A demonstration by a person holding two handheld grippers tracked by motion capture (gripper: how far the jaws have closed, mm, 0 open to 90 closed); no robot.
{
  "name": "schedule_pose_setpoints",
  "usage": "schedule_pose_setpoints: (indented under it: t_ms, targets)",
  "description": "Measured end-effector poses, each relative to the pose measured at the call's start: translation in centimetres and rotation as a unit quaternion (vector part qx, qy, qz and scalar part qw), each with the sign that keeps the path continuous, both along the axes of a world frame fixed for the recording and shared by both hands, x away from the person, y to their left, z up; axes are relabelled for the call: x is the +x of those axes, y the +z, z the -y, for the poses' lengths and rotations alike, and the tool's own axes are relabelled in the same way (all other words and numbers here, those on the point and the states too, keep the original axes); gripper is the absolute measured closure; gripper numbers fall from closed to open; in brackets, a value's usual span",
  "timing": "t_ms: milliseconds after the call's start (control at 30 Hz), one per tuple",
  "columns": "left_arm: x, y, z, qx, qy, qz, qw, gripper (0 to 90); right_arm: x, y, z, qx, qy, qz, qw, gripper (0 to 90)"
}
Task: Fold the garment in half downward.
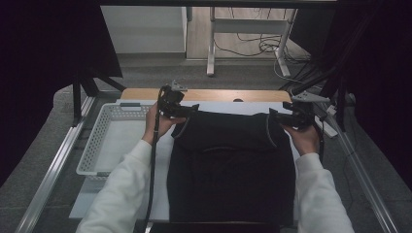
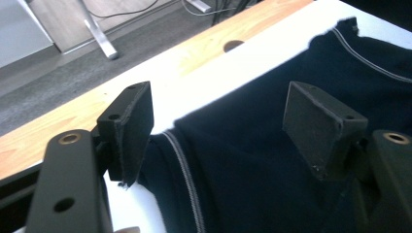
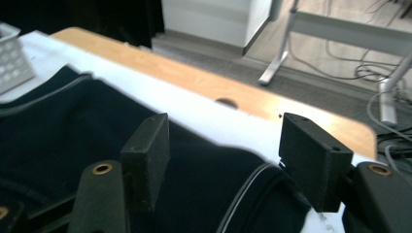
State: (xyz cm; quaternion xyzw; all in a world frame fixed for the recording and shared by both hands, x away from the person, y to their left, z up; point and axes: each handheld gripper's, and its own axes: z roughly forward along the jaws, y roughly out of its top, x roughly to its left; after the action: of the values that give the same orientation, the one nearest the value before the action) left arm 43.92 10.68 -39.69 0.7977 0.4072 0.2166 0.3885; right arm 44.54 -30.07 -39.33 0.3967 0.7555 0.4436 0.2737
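I see the black garment (image 1: 232,165) lying flat on the white table (image 1: 92,194), its far edge folded back toward me. My left gripper (image 1: 187,110) sits at the garment's far left corner, jaws apart over the cloth, pressing nothing. My right gripper (image 1: 278,116) sits at the far right corner, jaws likewise spread above the fabric. A white basket (image 1: 104,141) stands just left of the garment.

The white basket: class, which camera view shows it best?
The high view: the white basket appears nearly whole, left of the dark garment. The right gripper view catches just a corner.
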Motion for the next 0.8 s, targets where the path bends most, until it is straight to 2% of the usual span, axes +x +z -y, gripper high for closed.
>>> schedule_pose_setpoints:
  t_ms: [167,233,300,333,400,600,633,667,767,800]
  targets:
    - [-1.3,-1.0,0.2,0.004,-0.017,-0.009,0.9998,27.5,-1.3,-1.4,-0.3,-0.004,0.019,-0.015,0.9997,35.5]
    - [-2.2,-2.0,0.4,-0.002,-0.029,-0.022,0.9993,27.5,-2.2,-2.6,-0.5,-0.008,0.03,-0.033,0.999,35.5]
    - [-2.5,-2.4,0.4,-0.003,-0.032,-0.025,0.9992,27.7,-2.6,-3.1,-0.6,-0.011,0.029,-0.036,0.9988,35.5]
    - [-3.0,-3.2,0.6,-0.002,-0.038,-0.03,0.9988,27.6,-3.2,-3.9,-0.7,-0.016,0.035,-0.041,0.9984,35.5]
    - [-3.3,-4.0,0.7,-0.006,-0.042,-0.037,0.9984,27.7,-3.6,-4.4,-0.8,-0.021,0.038,-0.043,0.9981,35.5]
    - [-3.5,-6.4,1.0,-0.003,-0.048,-0.06,0.997,27.6,-3.9,-5.8,-1.0,-0.029,0.047,-0.063,0.9965,35.5]
    - [-3.5,-6.4,1.0,-0.003,-0.048,-0.06,0.997,27.6,-3.9,-6.1,-1.0,-0.03,0.047,-0.068,0.9962,35.5]
    - [-3.5,-7.2,1.1,-0.003,-0.049,-0.068,0.9965,27.5,-3.8,-6.4,-1.1,-0.033,0.048,-0.071,0.9957,35.5]
    - [-3.5,-7.9,1.3,0.003,-0.049,-0.072,0.9962,27.2,-3.7,-7.2,-1.5,-0.042,0.051,-0.077,0.9948,35.5]
    - [-3.4,-8.3,1.5,0.009,-0.049,-0.078,0.9957,26.7,-3.7,-7.5,-1.6,-0.038,0.054,-0.078,0.9948,35.6]
